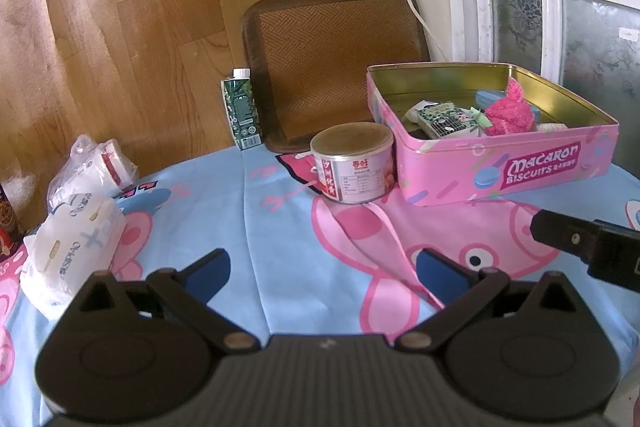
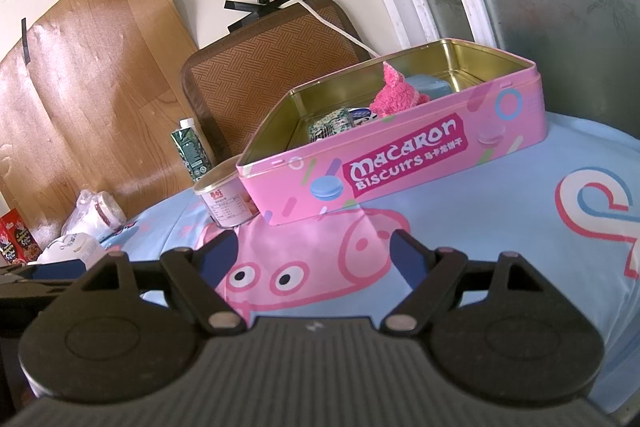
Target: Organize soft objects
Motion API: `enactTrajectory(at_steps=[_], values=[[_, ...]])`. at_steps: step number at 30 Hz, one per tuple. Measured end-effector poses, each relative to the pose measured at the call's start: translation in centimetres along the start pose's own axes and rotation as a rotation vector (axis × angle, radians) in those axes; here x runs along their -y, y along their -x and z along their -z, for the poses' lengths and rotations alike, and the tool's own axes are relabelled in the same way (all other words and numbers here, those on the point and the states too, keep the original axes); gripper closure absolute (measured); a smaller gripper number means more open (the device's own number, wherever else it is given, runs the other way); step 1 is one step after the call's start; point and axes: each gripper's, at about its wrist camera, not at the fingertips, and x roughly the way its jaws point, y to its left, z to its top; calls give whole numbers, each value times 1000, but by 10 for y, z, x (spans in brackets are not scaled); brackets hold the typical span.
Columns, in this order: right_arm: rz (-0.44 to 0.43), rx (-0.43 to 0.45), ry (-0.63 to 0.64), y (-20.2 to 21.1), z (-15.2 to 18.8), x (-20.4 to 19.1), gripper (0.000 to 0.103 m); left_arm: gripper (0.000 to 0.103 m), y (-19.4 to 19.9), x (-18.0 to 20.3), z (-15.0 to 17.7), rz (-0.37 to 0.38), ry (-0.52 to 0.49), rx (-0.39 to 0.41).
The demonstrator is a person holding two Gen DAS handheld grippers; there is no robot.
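An open pink biscuit tin (image 1: 520,171) (image 2: 400,163) stands on the table at the back right. In it lie a fluffy pink cloth (image 1: 508,111) (image 2: 394,97), a small printed tissue pack (image 1: 444,119) (image 2: 332,125) and a blue soft item (image 2: 430,87). A white tissue pack (image 1: 72,251) (image 2: 76,247) lies at the left. My left gripper (image 1: 320,271) is open and empty, low over the cloth before the tin. My right gripper (image 2: 314,255) is open and empty, in front of the tin; its finger shows in the left wrist view (image 1: 568,239).
A tin can (image 1: 352,163) (image 2: 226,201) stands against the tin's left corner. A green carton (image 1: 242,109) (image 2: 191,151) stands behind it. A plastic bag with cups (image 1: 94,167) (image 2: 94,217) and a red box (image 2: 16,241) sit left. A woven chair back (image 1: 336,67) is behind the table.
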Motion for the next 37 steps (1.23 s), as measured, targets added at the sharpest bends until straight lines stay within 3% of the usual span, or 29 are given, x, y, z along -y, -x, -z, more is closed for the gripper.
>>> enactTrajectory(at_steps=[28,37], values=[[-2,1,2,2,1,-1,18,0,4,2,2,15,-7,-10],[-7,2,3,2,1,-1,18,0,6,-1,3,86,25,-8]])
